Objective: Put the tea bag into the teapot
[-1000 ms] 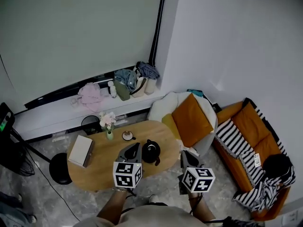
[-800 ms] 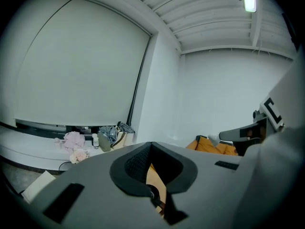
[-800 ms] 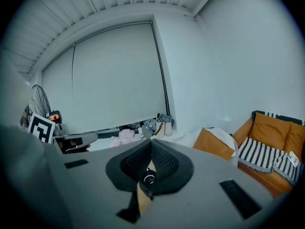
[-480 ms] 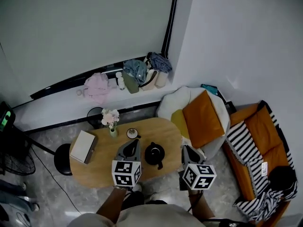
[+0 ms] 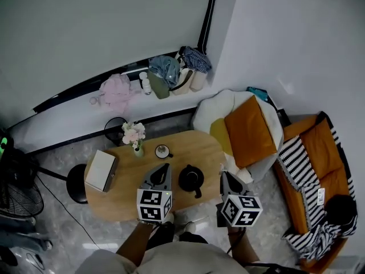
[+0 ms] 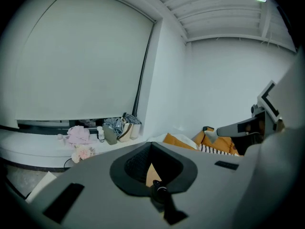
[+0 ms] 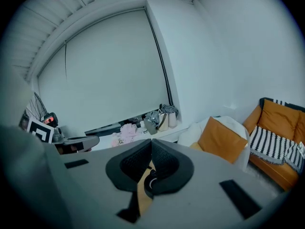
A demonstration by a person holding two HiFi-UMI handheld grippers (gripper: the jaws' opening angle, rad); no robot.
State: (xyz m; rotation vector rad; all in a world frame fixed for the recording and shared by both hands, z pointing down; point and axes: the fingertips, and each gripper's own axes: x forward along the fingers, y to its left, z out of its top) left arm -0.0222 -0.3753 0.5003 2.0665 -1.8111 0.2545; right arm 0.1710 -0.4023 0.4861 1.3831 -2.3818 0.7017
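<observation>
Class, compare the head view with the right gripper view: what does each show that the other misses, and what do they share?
Only the head view: the cup, flowers, white box and stool. Only the right gripper view: the slatted ceiling. Both: the orange cushion, striped blanket, clothes on the sill, and the left gripper and right gripper, each shut and empty.

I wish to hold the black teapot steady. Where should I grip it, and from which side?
Probably by the narrow stub sticking out of the teapot toward the near edge of the table, approached from that near side with the right hand-held gripper.
</observation>
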